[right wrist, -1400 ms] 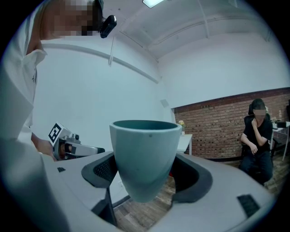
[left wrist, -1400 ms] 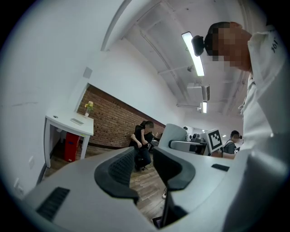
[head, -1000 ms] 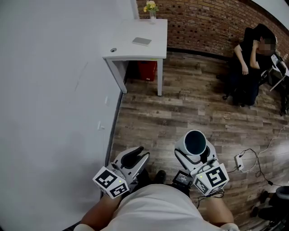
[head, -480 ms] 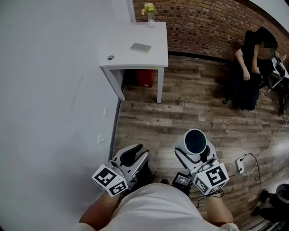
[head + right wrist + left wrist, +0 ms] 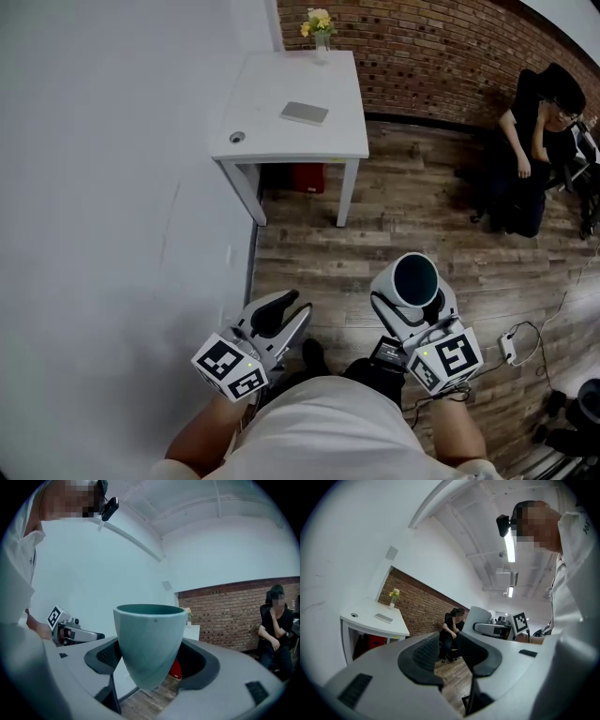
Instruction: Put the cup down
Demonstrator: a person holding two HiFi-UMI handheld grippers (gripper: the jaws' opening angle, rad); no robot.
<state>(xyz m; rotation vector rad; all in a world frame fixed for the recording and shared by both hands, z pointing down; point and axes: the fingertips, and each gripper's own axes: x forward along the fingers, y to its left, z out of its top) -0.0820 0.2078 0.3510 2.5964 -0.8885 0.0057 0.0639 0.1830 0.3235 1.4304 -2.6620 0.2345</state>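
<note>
A pale teal cup [image 5: 150, 641] stands upright between the jaws of my right gripper [image 5: 152, 660], which is shut on it. In the head view the cup [image 5: 415, 278] shows its dark inside from above, held over the wooden floor at the right by the right gripper [image 5: 412, 300]. My left gripper [image 5: 279, 314] is open at the left with nothing between its jaws; in its own view the left gripper [image 5: 449, 653] has a clear gap. A white table [image 5: 272, 131] stands ahead against the wall, well beyond both grippers.
On the table lie a grey flat pad [image 5: 305, 113], a small round thing [image 5: 236, 137] and a vase of yellow flowers [image 5: 320, 25]. A red bin [image 5: 307, 177] stands under it. A seated person [image 5: 534, 159] is at the far right by the brick wall. Cables [image 5: 525, 342] lie on the floor.
Both grippers and the cup have travelled forward over the floor toward the white table, which now looks closer. The grip on the cup is unchanged.
</note>
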